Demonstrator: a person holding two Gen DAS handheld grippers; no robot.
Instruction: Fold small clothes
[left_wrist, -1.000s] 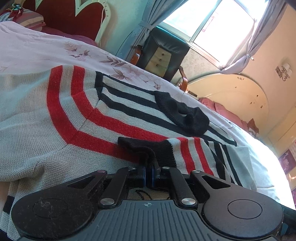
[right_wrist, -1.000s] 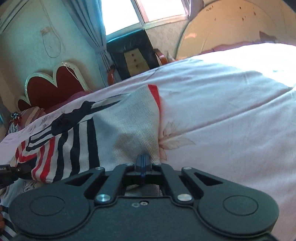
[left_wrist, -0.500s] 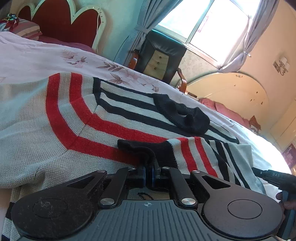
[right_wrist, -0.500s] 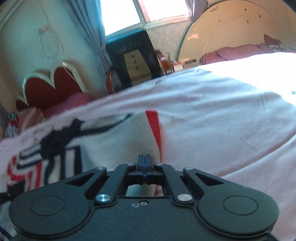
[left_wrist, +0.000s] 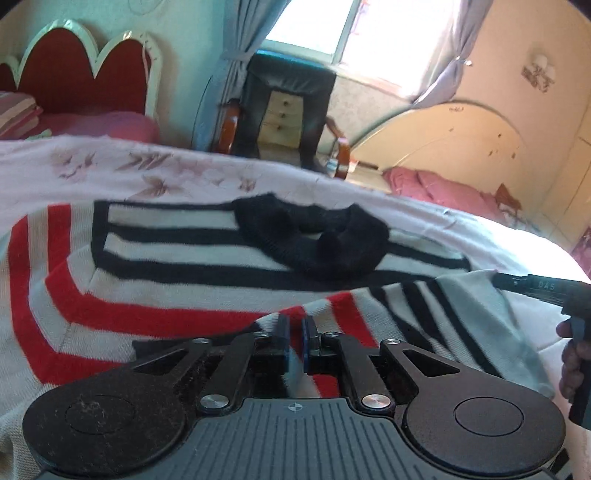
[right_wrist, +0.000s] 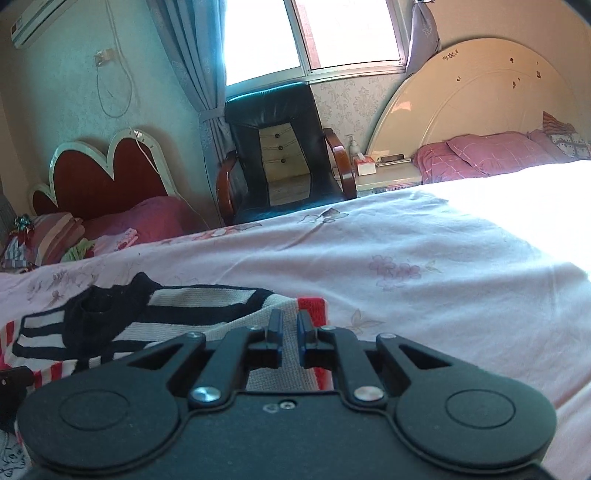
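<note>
A grey knit sweater (left_wrist: 155, 295) with red and black stripes lies flat on the bed, its black collar (left_wrist: 314, 240) bunched at the top. A folded-over striped strip (left_wrist: 436, 317) crosses its near side. My left gripper (left_wrist: 294, 339) pinches the strip's near end, with knit filling the narrow gap between the pads. In the right wrist view, my right gripper (right_wrist: 289, 332) holds the grey, red-edged part (right_wrist: 258, 317) the same way. The right gripper (left_wrist: 517, 283) also shows at the strip's far end, with a hand (left_wrist: 572, 354) on its handle.
The pink floral bedsheet (right_wrist: 406, 266) stretches wide to the right of the sweater. Behind the bed stand a black armchair (right_wrist: 280, 147), a red scalloped headboard (right_wrist: 103, 177) and a cream round headboard (right_wrist: 480, 103) with pink pillows (right_wrist: 487, 155).
Both grippers have swept sideways with the folded strip, drawing it further over the sweater's body. Both views have rolled closer to level. A thin gap now shows between each pair of pads.
</note>
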